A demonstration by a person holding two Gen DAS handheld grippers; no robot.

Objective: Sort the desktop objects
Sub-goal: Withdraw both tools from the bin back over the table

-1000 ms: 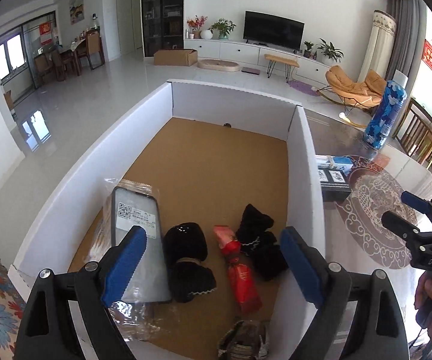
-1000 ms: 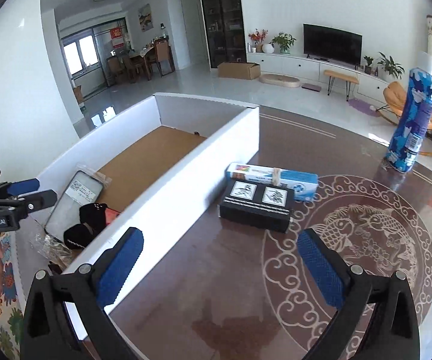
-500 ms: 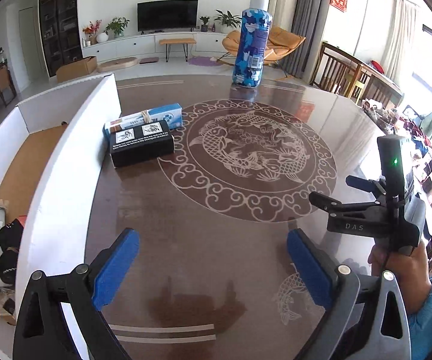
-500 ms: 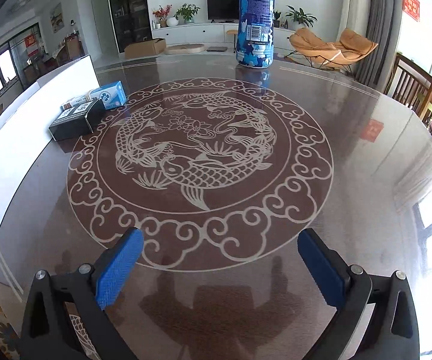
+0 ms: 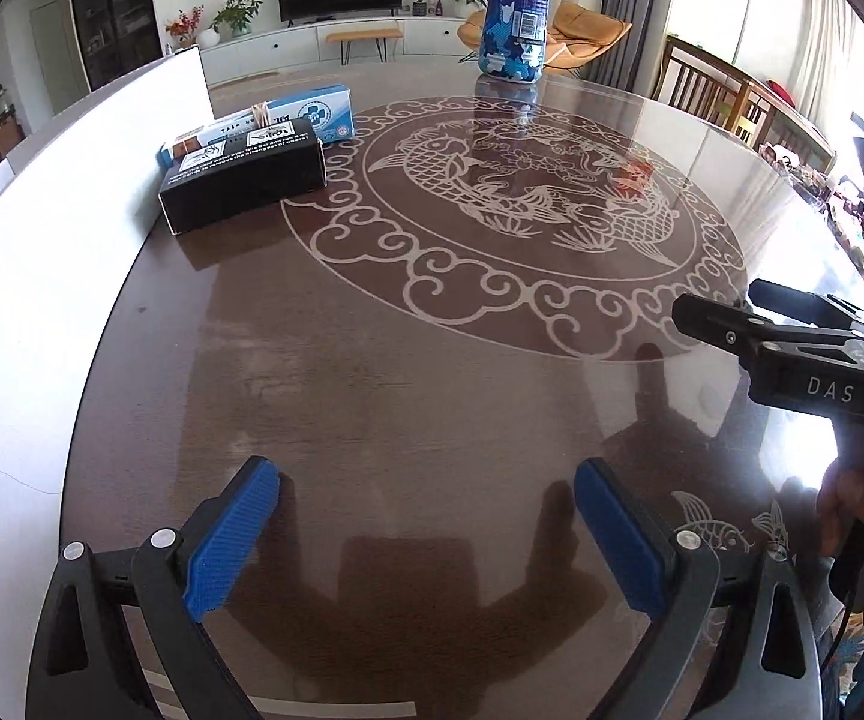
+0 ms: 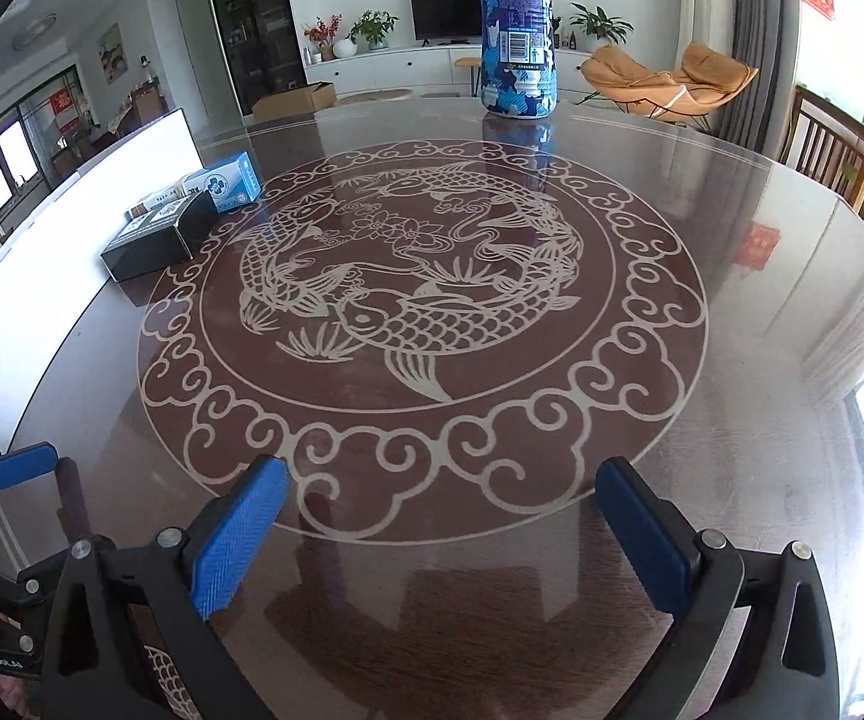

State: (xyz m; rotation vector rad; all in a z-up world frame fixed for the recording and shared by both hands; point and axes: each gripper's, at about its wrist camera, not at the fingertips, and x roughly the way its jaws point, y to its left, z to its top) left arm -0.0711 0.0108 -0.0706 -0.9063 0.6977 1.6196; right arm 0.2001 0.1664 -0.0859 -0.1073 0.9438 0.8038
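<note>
Left wrist view, black box (image 5: 243, 180) far beyond left tool (image 5: 426, 483), upper left

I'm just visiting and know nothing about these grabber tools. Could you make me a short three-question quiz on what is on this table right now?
1. True or false: the black rectangular box lies directly beside the blue and white carton.
2. The tall blue camouflage-patterned bottle stands: A) on the far side of the fish medallion B) inside the white-walled bin C) on top of the black rectangular box.
3. Fill in: the left gripper and the right gripper both have their blue pads spread apart, holding ____.

Key: 1 true; 2 A; 3 nothing.
</note>
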